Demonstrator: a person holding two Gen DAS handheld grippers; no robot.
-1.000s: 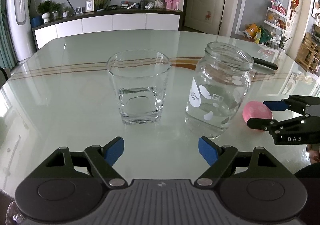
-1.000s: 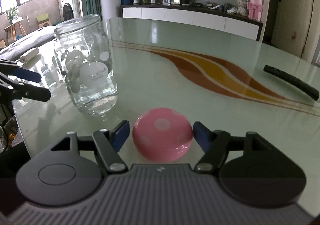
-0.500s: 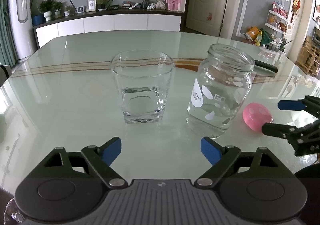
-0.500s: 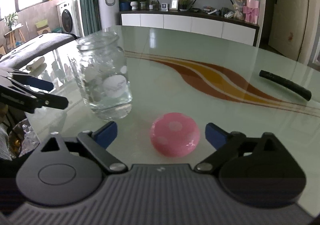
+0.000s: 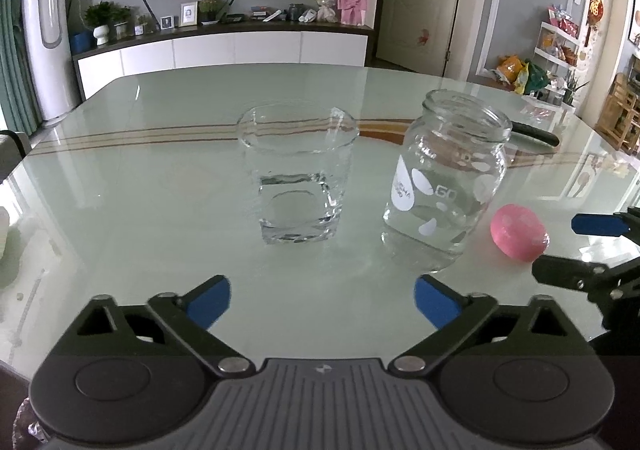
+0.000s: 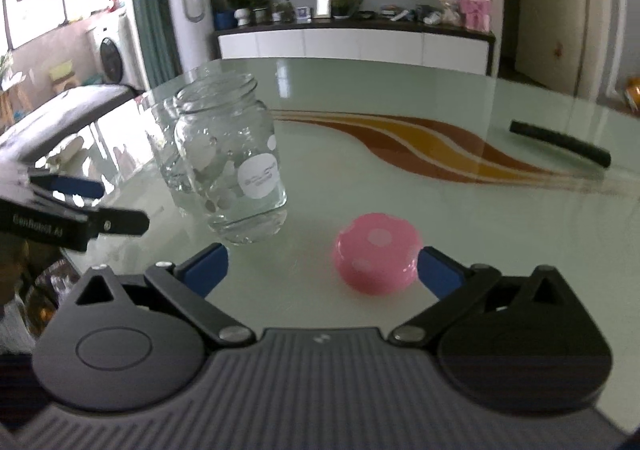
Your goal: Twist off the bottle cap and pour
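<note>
jar (image 5: 446,178) uncapped, upright on surface (image 5: 160,210) | cap (image 6: 378,252) lies right of it | glass (image 5: 298,178) left, seemingly part-full | both tongs (image 5: 322,296) (image 6: 322,264) spread, empty | any grip: square, mid-body

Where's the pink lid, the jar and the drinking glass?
Pink round polka-dot lid (image 6: 376,252), right wrist view, its top.
Clear glass jar with white spots (image 5: 444,186), left wrist view, its body.
Clear glass tumbler (image 5: 298,174), left wrist view, its side wall.
</note>
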